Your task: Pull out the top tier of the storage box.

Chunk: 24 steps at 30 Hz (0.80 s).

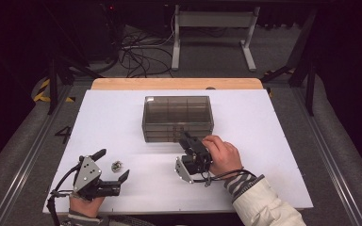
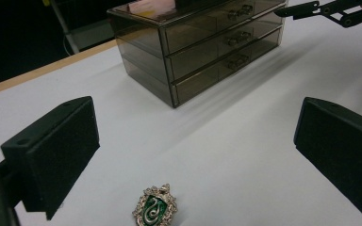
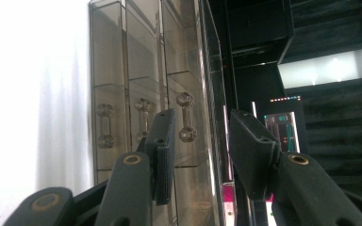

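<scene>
A smoky see-through drawer box [image 1: 177, 117] with three stacked drawers stands mid-table. My right gripper [image 1: 187, 139], turned on its side, is at the box's front face. In the right gripper view the top drawer's handle [image 3: 186, 117] lies between its jaws [image 3: 202, 141], close to one pad, with a gap to the other; nothing presses on it. My left gripper [image 1: 115, 162] rests near the front left with its jaws wide apart. A small green and silver crest badge [image 1: 117, 165] lies flat on the table between them, and it sits low between the pads [image 2: 154, 209] in the left gripper view.
The white tabletop [image 1: 264, 141] has a wooden strip [image 1: 176, 84] along its far edge. A desk frame [image 1: 212, 28] and loose cables [image 1: 141, 56] are on the floor behind. The person's right hand [image 1: 224, 153] grips the right gripper's body.
</scene>
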Available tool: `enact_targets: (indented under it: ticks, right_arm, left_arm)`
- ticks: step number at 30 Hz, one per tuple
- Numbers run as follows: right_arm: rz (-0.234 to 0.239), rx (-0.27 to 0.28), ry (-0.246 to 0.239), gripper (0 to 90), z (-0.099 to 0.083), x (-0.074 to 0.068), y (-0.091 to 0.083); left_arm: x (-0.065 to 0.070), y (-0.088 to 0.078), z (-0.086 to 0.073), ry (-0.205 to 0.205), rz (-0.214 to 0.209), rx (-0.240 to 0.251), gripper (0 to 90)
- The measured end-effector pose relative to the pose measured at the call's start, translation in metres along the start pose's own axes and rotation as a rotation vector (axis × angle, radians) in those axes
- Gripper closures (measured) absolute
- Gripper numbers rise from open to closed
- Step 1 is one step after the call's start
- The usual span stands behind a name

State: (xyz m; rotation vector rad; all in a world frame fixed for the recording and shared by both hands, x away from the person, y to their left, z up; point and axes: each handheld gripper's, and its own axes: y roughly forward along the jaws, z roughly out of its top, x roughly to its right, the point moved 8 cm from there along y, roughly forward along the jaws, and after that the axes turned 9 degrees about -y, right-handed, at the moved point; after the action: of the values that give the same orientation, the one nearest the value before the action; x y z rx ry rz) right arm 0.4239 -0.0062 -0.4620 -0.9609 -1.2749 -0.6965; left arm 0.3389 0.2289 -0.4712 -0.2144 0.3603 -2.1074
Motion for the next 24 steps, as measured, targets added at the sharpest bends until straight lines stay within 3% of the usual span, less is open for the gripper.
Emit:
enact_targets:
  ticks: [3,7,8,24]
  right_arm:
    - [-0.012,-0.003,-0.030,63.6,0.000,0.000,0.002]
    - [-0.021,-0.028,-0.031,64.8,-0.002,-0.002,0.002]
    - [-0.042,-0.017,-0.049,64.9,-0.001,-0.001,0.004]
    - [-0.082,-0.080,-0.069,67.7,-0.005,-0.007,0.013]
  left_arm:
    - [0.000,0.000,0.000,0.002,0.001,0.000,1.4]
    - [0.000,0.000,0.000,0.003,0.003,0.001,1.4]
    - [0.000,0.000,0.000,0.003,0.004,0.000,1.4]
    - [0.000,0.000,0.000,0.001,0.003,-0.002,1.4]
